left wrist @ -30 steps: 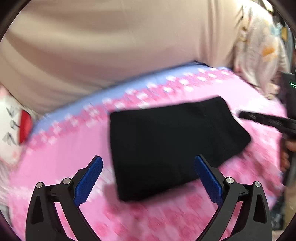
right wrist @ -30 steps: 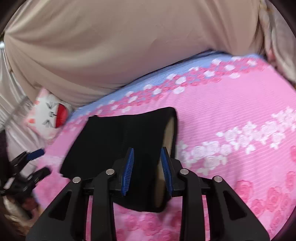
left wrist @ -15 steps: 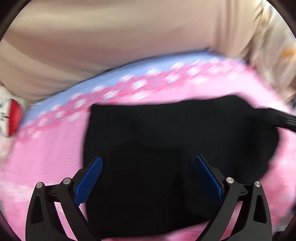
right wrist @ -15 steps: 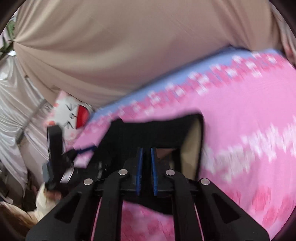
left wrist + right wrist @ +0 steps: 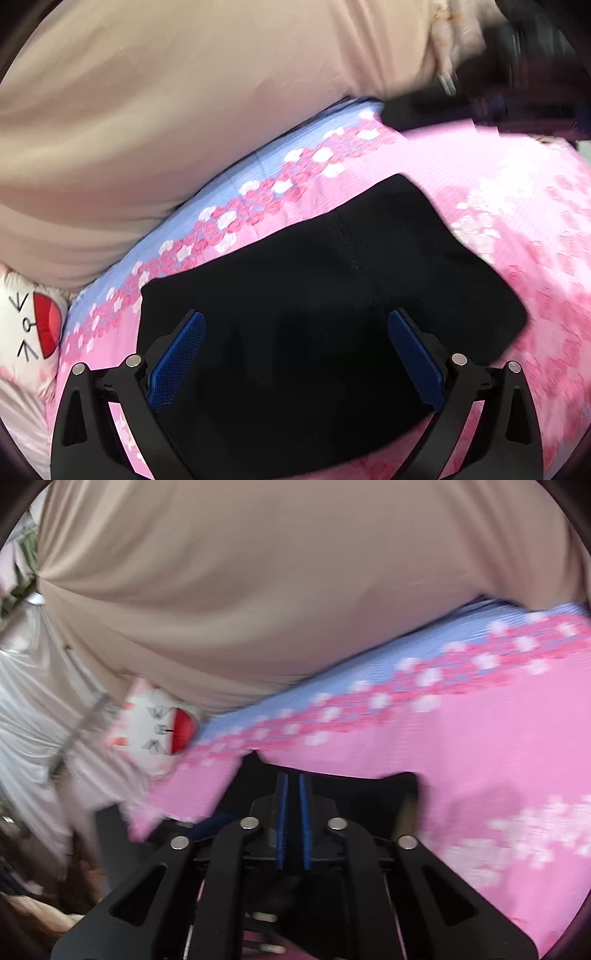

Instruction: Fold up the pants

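Pants [image 5: 314, 314] lie as a black folded slab on the pink flowered bedspread [image 5: 517, 184], and my worry is that the fold comes apart before it is set. My right gripper [image 5: 291, 812] has its blue pads nearly together with black cloth dark between them, so I judge it pinches an edge of the garment; its jaws have just been closing and then easing slightly apart again, and if that pinch is thin the layer could slip out while it is raised. In the right wrist view the cloth lifts into a peak at the pads, and a tan inner face [image 5: 406, 812] shows at the right-hand edge, so the layers are already gaping there; a tug sideways would drag the lower layers along and skew the stack. My left gripper [image 5: 295, 354] stands wide open and holds nothing, its blue pads [image 5: 177, 362] spread over the near part of the slab with the cloth between and beneath them, though I cannot tell whether they touch it. If I close here I judge I would grab several layers at once and bunch them. The view is blurred, so I cannot judge the far edge well. Behind the bed hangs a beige curtain [image 5: 184, 110], and a white cushion with a red mouth [image 5: 33, 325] sits at the left corner, well apart from the garment
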Tool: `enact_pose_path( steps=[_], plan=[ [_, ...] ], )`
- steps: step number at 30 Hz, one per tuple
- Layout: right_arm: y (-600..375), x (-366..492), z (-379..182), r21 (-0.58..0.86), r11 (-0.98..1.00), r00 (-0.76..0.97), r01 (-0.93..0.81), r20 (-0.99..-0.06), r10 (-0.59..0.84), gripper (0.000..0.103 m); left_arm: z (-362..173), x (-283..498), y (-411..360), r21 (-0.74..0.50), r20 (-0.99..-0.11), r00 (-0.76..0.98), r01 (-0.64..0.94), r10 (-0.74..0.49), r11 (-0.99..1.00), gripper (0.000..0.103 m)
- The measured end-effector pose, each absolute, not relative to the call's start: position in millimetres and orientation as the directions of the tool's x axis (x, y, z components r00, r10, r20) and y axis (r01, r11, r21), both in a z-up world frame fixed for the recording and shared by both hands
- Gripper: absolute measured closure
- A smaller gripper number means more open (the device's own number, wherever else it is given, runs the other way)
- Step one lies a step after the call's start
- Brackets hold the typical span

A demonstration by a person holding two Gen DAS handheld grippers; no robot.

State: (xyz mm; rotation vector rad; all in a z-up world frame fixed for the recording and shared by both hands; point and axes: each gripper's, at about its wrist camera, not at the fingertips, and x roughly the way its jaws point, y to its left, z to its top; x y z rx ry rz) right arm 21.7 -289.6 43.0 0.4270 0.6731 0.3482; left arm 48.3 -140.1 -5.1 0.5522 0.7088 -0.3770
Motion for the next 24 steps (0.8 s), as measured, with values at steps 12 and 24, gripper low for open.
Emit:
enact_pose_path(
  steps=[12,24],
  plan=[
    [-272,-6,-22,0.443,0.883,0.603,-0.157,-0.665,0.441,0.042,-24,2,-148,0.422,-0.686,0.707,0.581,-0.174,0.696,0.005],
    [-257,6,-15,0.450,0.867,0.556,-0.213,-0.674,0.486,0.099,-27,-14,-152,0.434,-0.679,0.704,0.613,-0.207,0.661,0.005]
  ],
)
